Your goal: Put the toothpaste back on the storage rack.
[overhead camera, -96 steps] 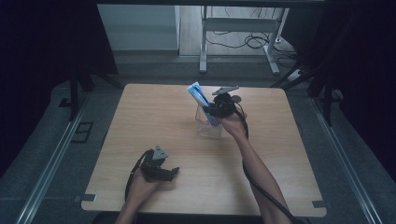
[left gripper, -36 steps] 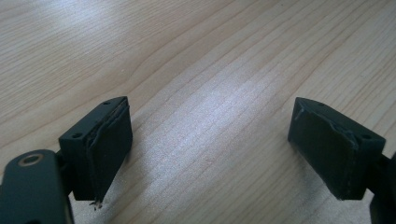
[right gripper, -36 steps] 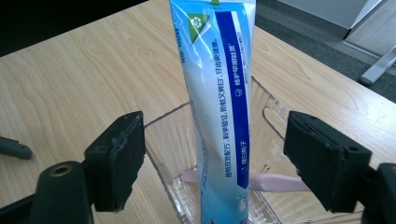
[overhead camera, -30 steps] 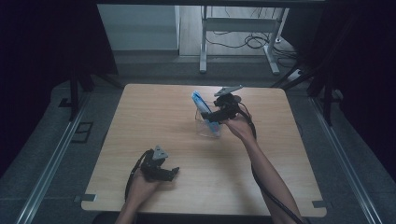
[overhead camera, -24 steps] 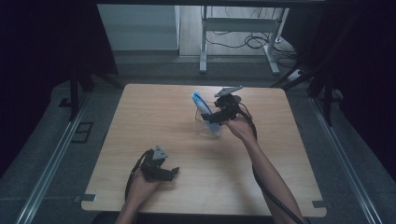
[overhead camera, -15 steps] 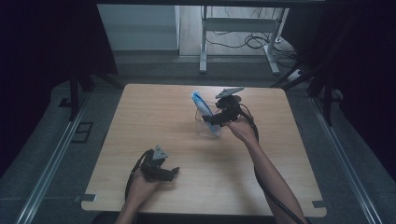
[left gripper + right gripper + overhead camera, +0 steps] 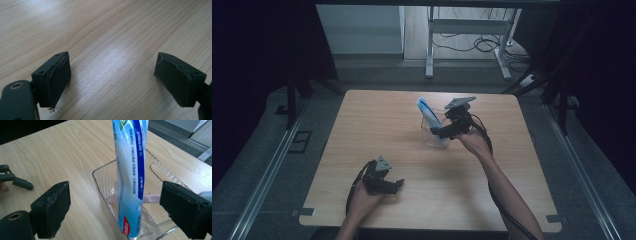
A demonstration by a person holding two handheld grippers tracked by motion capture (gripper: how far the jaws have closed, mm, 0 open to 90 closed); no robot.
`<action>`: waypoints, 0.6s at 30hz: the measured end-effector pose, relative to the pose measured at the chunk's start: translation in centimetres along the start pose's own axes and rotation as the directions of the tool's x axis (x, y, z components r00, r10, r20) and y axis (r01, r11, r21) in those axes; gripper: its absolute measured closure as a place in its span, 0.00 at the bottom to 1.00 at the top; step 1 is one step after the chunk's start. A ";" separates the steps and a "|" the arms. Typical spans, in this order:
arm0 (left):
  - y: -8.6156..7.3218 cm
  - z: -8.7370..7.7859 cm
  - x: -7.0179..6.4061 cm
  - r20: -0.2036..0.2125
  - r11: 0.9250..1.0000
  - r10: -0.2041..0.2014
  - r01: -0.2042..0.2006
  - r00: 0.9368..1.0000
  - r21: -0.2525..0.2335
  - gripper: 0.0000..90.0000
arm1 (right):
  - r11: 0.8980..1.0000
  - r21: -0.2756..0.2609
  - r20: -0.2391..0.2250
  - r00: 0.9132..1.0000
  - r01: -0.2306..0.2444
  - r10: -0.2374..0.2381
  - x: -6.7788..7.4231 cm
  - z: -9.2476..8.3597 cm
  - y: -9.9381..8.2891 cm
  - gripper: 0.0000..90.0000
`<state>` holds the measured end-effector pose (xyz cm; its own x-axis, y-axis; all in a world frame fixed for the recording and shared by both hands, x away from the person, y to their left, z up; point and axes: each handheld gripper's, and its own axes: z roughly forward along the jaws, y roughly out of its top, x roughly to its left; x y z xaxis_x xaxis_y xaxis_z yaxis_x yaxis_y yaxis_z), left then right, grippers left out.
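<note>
Right hand-held gripper (image 7: 115, 207) stood wide, jaws just been opening, pads clear of toothpaste tube (image 7: 131, 177) rising between them. Tube stood tilted in clear plastic container (image 7: 105, 182), just ahead of jaws; pink item (image 7: 150, 198) lay behind tube. Left hand-held gripper (image 7: 112, 82) stood wide over bare worktop (image 7: 100, 30), well apart.

Overall light: dim and bluish in the high view, surroundings nearly black.
Source: overhead; pale sheen on the tabletop (image 7: 117, 53) in the left gripper view.
Shadows: soft, short, beneath the jaws.
Glare: faint highlights on the clear container (image 7: 107, 182) and the tube (image 7: 130, 170).
Focus: jaw pads slightly soft, wood grain sharp.
Distortion: mild wide-angle stretch at the frame edges.
</note>
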<state>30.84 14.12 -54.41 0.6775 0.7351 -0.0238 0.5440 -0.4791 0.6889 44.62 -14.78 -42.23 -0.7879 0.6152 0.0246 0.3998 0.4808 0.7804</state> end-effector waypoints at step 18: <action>0.0 0.0 0.0 -0.001 1.000 0.001 -0.001 1.000 0.002 0.15 | 1.000 -0.001 0.004 1.000 -0.003 0.003 0.5 -1.9 -1.7 0.09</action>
<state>30.84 14.13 -54.40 0.6779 0.7348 -0.0225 0.5441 -0.4808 0.6876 42.70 -16.47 -42.39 -0.7848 0.6193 0.0240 0.4013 0.4783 0.7812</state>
